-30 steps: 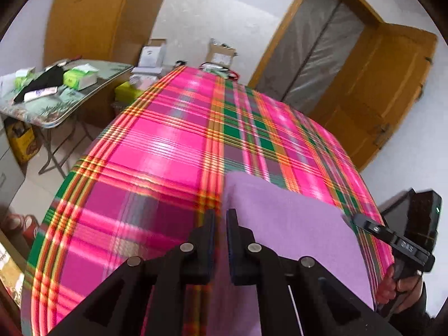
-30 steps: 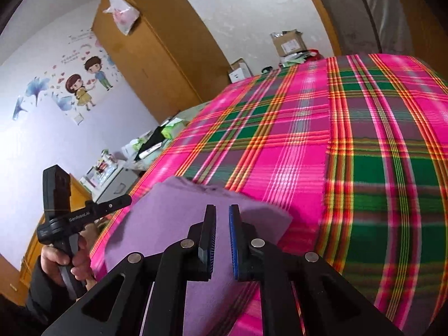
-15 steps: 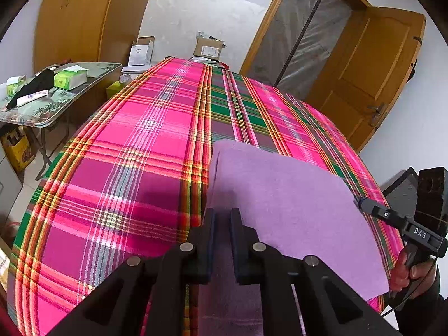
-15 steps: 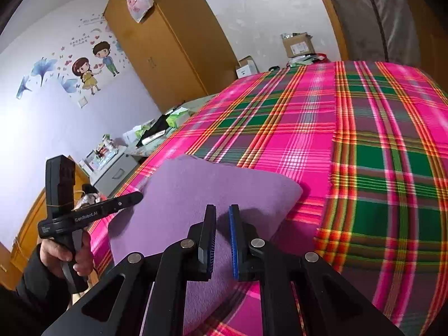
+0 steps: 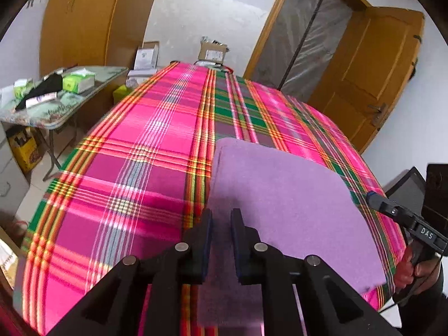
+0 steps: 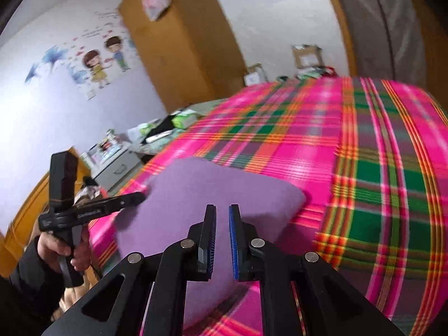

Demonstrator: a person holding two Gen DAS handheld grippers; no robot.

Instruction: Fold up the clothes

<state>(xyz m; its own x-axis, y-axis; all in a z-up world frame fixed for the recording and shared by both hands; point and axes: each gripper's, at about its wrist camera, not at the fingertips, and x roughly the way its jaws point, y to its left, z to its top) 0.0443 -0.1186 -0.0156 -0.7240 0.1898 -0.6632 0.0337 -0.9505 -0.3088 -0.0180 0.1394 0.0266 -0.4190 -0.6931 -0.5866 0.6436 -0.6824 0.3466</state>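
Observation:
A folded purple cloth (image 5: 282, 196) lies flat on the pink plaid bed cover (image 5: 140, 168), near the bed's front edge. It also shows in the right wrist view (image 6: 204, 190). My left gripper (image 5: 221, 218) hovers over the cloth's near left edge, its jaws a narrow gap apart with nothing between them. My right gripper (image 6: 222, 215) hovers over the cloth's near side, jaws likewise a narrow gap apart and empty. Each gripper shows in the other's view, the right one (image 5: 406, 224) at the cloth's right side, the left one (image 6: 92, 210) at its left.
A side table (image 5: 50, 106) with boxes and a black item stands left of the bed. A wooden wardrobe (image 5: 84, 22) and cardboard boxes (image 5: 212, 50) are beyond it. A wooden door (image 5: 378, 78) is at the right. The plaid cover (image 6: 364, 168) stretches far ahead.
The cloth now lies flat on the bed. Both grippers have pulled back a little and their jaws have opened slightly, from nearly closed to a narrow gap.

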